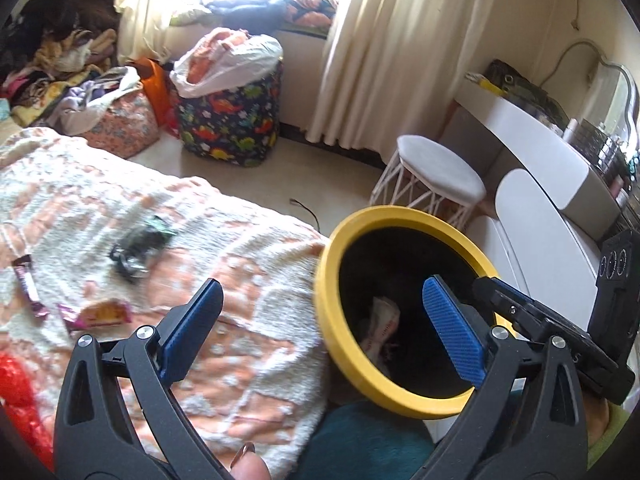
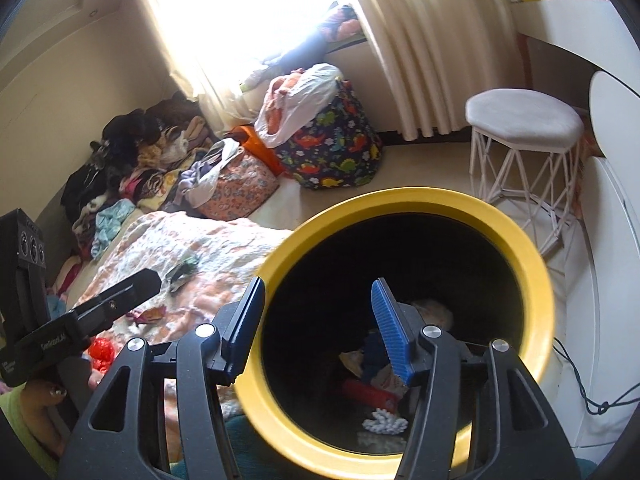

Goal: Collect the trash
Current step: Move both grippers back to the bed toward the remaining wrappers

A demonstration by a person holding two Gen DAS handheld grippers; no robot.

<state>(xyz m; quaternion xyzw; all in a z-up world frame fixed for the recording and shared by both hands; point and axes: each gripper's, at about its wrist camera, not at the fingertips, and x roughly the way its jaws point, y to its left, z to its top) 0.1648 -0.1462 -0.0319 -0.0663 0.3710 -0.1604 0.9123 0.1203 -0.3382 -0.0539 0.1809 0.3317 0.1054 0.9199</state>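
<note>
A black bin with a yellow rim stands tilted beside the bed, and crumpled paper lies inside it. In the right wrist view the yellow rim fills the middle, with a red piece, white tissue and wrappers at the bottom. My left gripper is open wide and empty, one finger over the blanket, the other over the bin's mouth. My right gripper is open and straddles the rim without pressing it. On the blanket lie a black wrapper, a purple wrapper, a pink-yellow wrapper and red plastic.
A white stool stands on the floor beyond the bin, a white dressing table to the right. A dinosaur-print bag, a floral bag and a clothes pile sit near the curtained window. A dark cable trails by the cabinet.
</note>
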